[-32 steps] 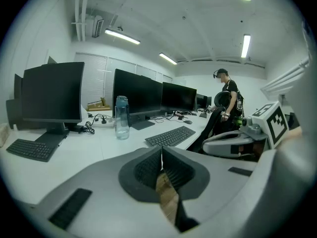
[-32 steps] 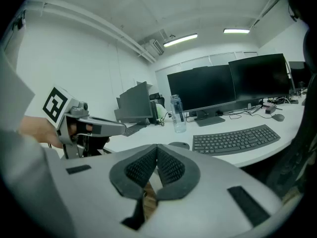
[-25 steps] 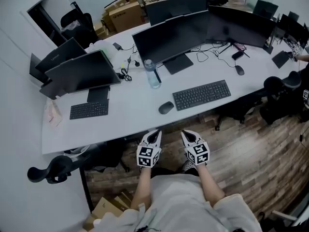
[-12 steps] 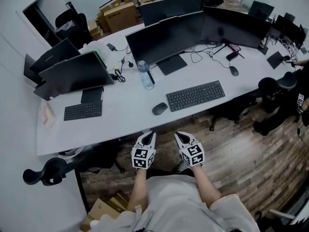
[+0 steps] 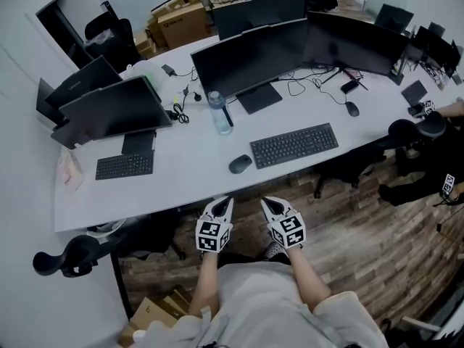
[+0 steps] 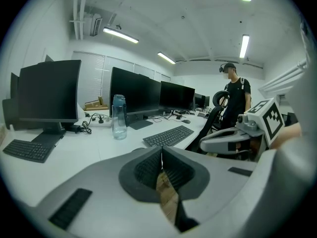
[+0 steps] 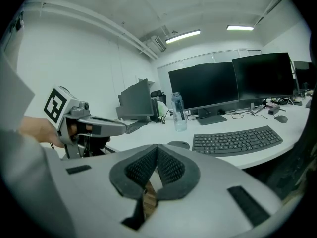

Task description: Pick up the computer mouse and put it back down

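The left tool (image 5: pixel 225 204) and the right tool (image 5: pixel 268 204) are held side by side above the wooden floor (image 5: pixel 362 230), on the near side of the computer mouse (image 5: pixel 240 164) and short of the desk (image 5: pixel 188 178) edge. The jaws of both tools are pressed together, and nothing is pinched between them. The computer mouse is seen lying flat on the desk beyond the two tools, touched by neither. A black keyboard (image 5: pixel 294 145) is laid just to the right of the mouse. A clear water bottle (image 5: pixel 219 113) is stood upright beyond the mouse, slightly to its left. Farther behind the mouse a wide dark monitor (image 5: pixel 250 58) is set on its stand. A smaller keyboard (image 5: pixel 124 166) is laid well to the mouse's left.
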`<state>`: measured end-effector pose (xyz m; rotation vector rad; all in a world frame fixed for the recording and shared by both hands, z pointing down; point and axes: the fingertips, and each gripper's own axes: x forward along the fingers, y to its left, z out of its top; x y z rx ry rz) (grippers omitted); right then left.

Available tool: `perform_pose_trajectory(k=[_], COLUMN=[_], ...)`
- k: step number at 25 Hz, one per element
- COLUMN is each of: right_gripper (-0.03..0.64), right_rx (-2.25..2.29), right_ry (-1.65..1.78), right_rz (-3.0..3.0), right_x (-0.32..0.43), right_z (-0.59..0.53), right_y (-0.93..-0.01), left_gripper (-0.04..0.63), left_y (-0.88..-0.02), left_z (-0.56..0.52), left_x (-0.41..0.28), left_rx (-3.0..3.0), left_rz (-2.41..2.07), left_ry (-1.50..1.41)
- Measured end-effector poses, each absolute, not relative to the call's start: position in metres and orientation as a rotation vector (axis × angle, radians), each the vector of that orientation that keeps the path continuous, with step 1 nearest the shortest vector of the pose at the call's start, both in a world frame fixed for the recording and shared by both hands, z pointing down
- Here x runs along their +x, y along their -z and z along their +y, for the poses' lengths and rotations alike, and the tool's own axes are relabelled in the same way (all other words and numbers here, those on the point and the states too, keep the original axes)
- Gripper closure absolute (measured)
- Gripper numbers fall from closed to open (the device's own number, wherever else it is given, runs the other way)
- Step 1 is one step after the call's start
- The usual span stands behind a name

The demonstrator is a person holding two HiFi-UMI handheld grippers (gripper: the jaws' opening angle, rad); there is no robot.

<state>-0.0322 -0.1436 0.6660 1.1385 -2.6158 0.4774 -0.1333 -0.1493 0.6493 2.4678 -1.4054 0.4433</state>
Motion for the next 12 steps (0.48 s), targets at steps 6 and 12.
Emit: perform_pose_trajectory(k=[6, 12], right_gripper=[0.611, 0.610], right_rx=[1.147, 1.153], right_ry=[-0.474, -0.466], right_rz=[-2.610, -2.601], right_x=[-0.0327, -0.0282], right_z=[-0.1440, -0.1415], right_y=[-0.6648, -0.6672], left_gripper=[0.572, 0.572], left_y=[-0.6461, -0.6480], left_z=[-0.1522, -0.1521], left_x=[-0.1351, -0.1260], left_rx=[2.476, 2.497], left_rz=[-1.403, -1.356], left_ry=[-0.447, -0.444])
